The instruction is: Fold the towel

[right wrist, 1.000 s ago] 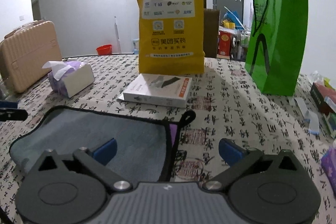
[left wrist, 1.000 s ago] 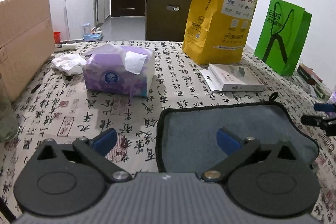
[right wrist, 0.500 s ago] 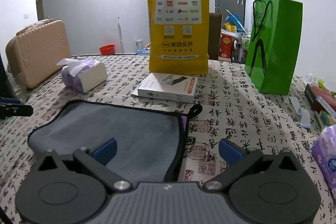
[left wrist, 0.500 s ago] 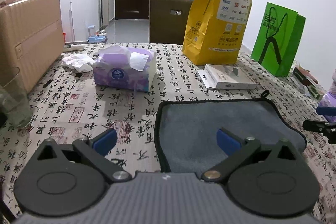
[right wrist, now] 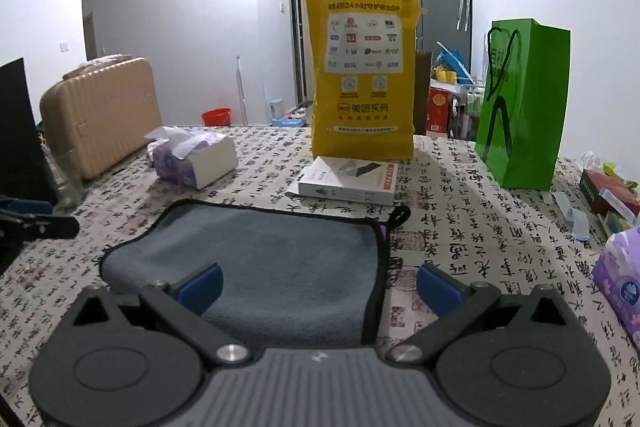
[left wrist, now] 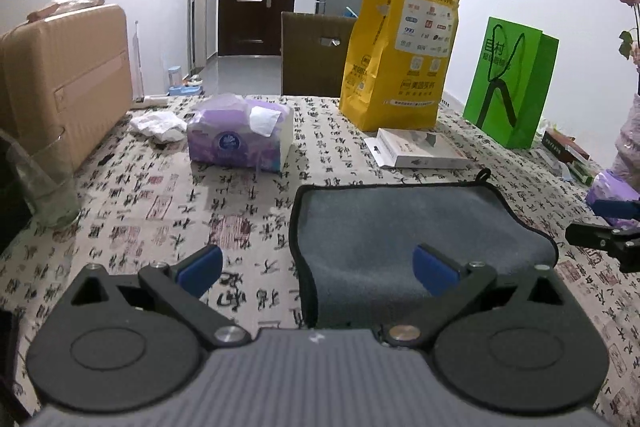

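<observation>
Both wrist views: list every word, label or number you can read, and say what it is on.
"美团买药": yellow bag.
"24小时守护联合品牌": same bag's headline, only partly legible.
"999": small logo on the yellow bag, left wrist view.
"目村": green bag.
White box, tissue pack: print too small.
Tablecloth: calligraphy, not legible.

The towel (left wrist: 404,227) lies on the table (left wrist: 168,211), box (left wrist: 420,149) behind it, tissue pack (left wrist: 240,139) behind-left.
</observation>
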The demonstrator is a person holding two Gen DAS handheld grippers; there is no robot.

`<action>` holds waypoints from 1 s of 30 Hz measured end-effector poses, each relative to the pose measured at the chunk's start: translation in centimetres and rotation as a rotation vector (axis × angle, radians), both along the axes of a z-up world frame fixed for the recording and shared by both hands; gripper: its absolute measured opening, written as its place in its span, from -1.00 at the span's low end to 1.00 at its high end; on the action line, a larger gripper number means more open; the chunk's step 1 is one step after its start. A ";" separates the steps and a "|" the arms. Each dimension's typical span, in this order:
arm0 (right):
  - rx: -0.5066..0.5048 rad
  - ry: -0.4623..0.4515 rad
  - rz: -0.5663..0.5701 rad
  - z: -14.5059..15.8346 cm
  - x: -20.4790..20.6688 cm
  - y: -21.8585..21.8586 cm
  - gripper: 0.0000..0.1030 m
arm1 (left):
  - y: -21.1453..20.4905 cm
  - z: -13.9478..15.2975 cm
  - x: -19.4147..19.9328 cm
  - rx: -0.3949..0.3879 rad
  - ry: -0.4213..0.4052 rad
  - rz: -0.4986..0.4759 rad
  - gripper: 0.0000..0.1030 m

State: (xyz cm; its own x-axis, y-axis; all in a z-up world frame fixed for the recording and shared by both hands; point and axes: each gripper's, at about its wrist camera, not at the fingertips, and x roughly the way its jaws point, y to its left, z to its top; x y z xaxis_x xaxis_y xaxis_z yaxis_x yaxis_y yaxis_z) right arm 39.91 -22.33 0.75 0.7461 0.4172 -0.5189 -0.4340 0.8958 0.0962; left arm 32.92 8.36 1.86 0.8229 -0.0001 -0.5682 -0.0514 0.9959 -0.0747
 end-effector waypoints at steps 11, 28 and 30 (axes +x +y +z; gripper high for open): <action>0.033 -0.020 -0.001 -0.3 -3.4 -0.1 1.00 | -0.2 0.4 -3.6 -0.012 -0.050 -0.004 1.00; 0.026 -0.068 -0.008 0.4 -9.6 -0.8 1.00 | -1.1 0.1 -8.3 -0.026 -0.084 -0.025 1.00; 0.032 -0.076 -0.011 0.6 -10.4 -1.0 1.00 | -1.3 0.1 -8.8 -0.031 -0.088 -0.026 1.00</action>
